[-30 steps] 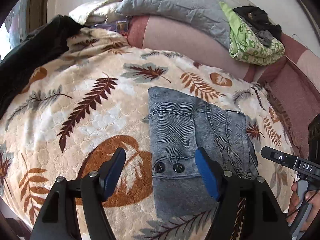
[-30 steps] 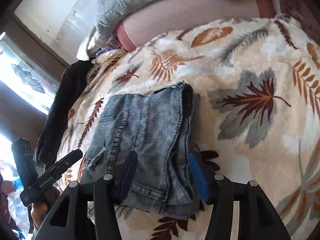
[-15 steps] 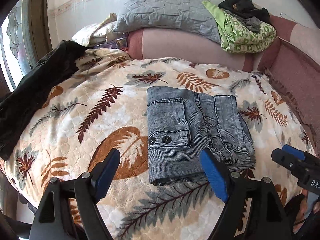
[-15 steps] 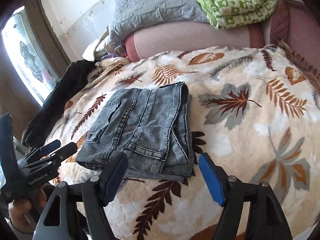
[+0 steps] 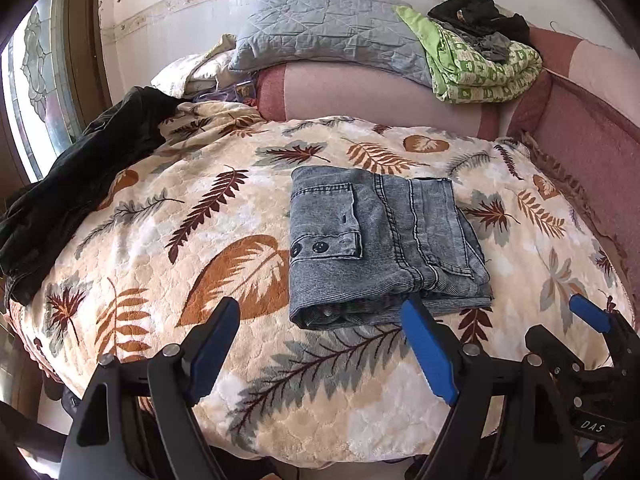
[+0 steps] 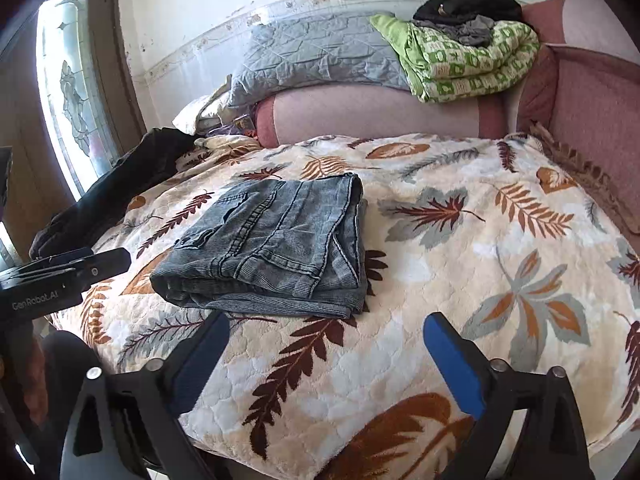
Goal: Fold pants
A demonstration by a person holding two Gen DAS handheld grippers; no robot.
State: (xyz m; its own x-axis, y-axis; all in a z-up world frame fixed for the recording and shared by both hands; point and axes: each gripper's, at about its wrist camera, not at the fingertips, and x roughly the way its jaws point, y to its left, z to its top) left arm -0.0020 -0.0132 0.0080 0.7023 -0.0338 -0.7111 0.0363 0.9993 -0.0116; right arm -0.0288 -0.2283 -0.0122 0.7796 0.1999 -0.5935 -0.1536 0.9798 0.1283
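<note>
The grey-blue denim pants [image 5: 380,240] lie folded into a compact rectangle on the leaf-patterned blanket [image 5: 200,240]; they also show in the right wrist view [image 6: 276,248]. My left gripper [image 5: 320,320] is open and empty, held back at the near edge of the bed, short of the pants. My right gripper [image 6: 326,334] is open and empty, also short of the pants and to their right. The right gripper shows at the lower right of the left wrist view [image 5: 592,320], and the left gripper at the left edge of the right wrist view [image 6: 72,268].
A black garment [image 5: 80,176] lies along the bed's left edge by the window. A grey pillow [image 5: 332,40] and a green folded blanket [image 5: 480,68] with dark clothes rest on the pink backrest [image 5: 360,96]. A pink side cushion [image 5: 592,140] bounds the right.
Both grippers have pulled back from the folded pants toward the near edge of the bed, staying open. The pants have stayed in place.
</note>
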